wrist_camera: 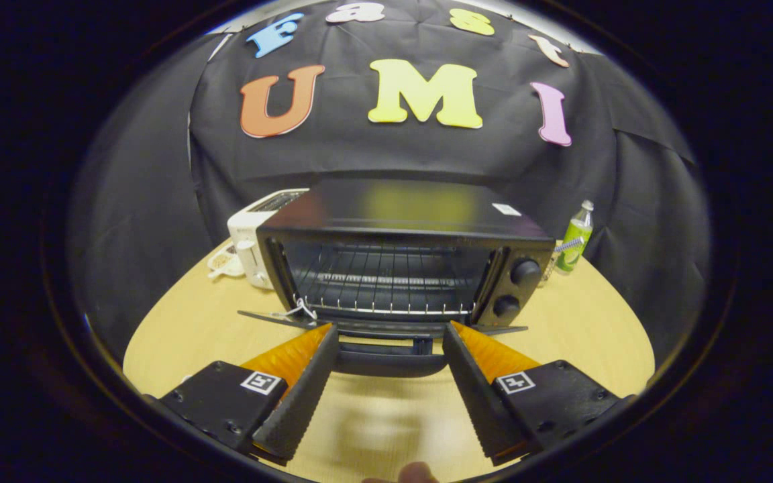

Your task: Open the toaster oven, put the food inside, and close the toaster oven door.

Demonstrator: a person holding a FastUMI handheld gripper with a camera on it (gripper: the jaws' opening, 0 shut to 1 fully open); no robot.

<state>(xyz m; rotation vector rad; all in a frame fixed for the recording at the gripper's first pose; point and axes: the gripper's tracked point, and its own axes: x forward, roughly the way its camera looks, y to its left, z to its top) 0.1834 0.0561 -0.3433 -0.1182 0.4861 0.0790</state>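
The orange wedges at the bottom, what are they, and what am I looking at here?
Those are the two fingers of a hand-held grasping tool; a person carries it, no robot arm. The camera rides on the tool and looks forward along the fingers. They stand open, holding nothing, with the handle of the oven door between them. The door of the black toaster oven is folded down, so you see the wire rack inside. On the wooden table a white toaster stands beside the oven on one side, a green bottle on the other.
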